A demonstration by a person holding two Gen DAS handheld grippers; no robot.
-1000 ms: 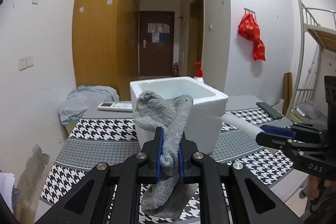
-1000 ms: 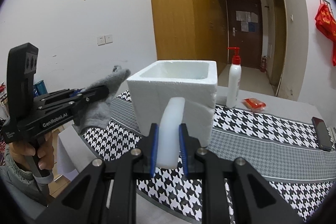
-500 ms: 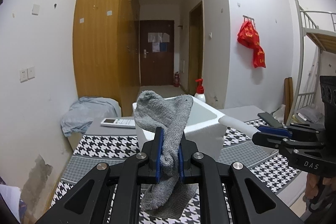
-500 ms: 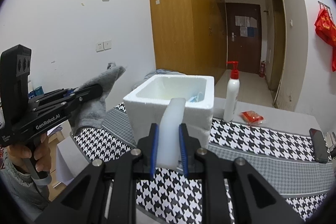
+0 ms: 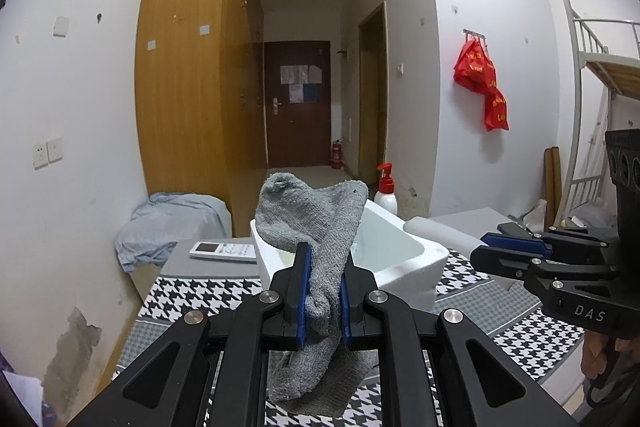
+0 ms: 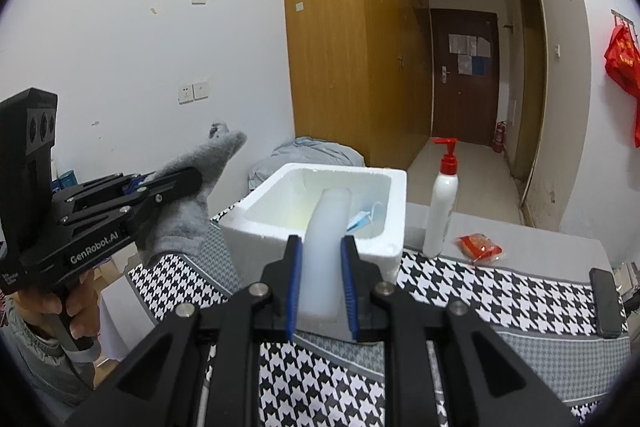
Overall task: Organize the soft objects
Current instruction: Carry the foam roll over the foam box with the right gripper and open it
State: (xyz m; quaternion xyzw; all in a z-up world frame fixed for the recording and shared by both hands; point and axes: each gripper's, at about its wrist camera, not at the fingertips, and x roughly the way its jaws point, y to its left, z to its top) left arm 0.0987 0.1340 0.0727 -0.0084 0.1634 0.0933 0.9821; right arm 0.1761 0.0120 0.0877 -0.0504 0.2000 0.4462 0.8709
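At centre frame in both views, the left tongs (image 5: 322, 289) clamp a crumpled grey knitted sock (image 5: 312, 223) and the right tongs (image 6: 320, 291) a white foam strip (image 6: 326, 247), both short of the open white foam box (image 6: 390, 223), so 2 drops remain.

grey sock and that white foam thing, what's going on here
A person holds a handheld gripper in each hand over a table with a houndstooth cloth. The left gripper is shut on a grey sock; the right gripper is shut on a white foam piece. Both hang near an open white foam box, which already holds a blue face mask. Neither item is in the box yet.
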